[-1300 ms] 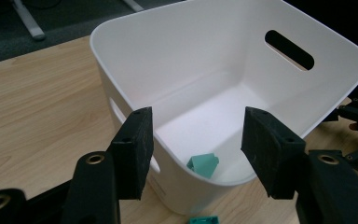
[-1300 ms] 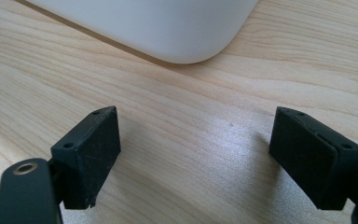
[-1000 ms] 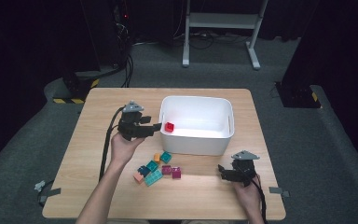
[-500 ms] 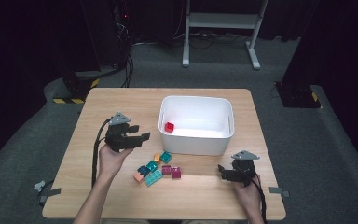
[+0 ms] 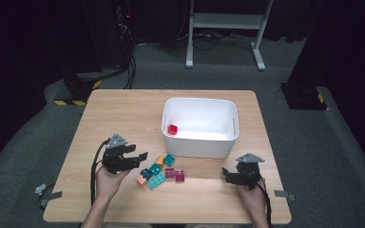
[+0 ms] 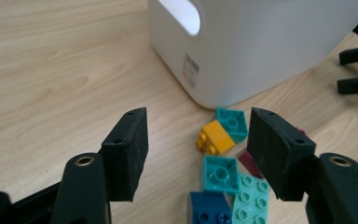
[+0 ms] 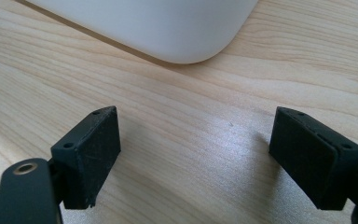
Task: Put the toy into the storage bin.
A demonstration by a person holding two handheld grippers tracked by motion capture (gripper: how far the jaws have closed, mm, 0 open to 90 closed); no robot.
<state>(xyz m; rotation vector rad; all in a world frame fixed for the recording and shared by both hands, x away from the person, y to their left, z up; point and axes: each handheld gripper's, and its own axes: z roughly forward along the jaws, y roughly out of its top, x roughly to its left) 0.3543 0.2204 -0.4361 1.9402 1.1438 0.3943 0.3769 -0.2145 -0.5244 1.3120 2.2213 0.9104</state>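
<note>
A white bin (image 5: pixel 199 142) stands on the wooden table (image 5: pixel 123 109) with a red brick (image 5: pixel 172 128) inside at its left. In front of the bin lies a cluster of loose bricks (image 5: pixel 159 173): orange, teal, blue and magenta. My left gripper (image 5: pixel 140 156) hovers open just left of the cluster, nothing between its fingers. In the left gripper view an orange brick (image 6: pixel 214 137), teal bricks (image 6: pixel 220 173) and a blue brick (image 6: pixel 208 210) lie between and beyond the jaws. My right gripper (image 5: pixel 226 175) rests open at the front right, over bare wood (image 7: pixel 191 140) beside the bin's corner (image 7: pixel 168 28).
The bin's left wall has a handle cutout (image 6: pixel 184 16). In the left gripper view the other gripper's fingertips (image 6: pixel 356 70) show at the far right. Dark floor, a metal stand (image 5: pixel 223 28) and cables lie beyond the table.
My left gripper has moved back from beside the bin, toward the front left, and now sits low next to the brick cluster. The right gripper has stayed put.
</note>
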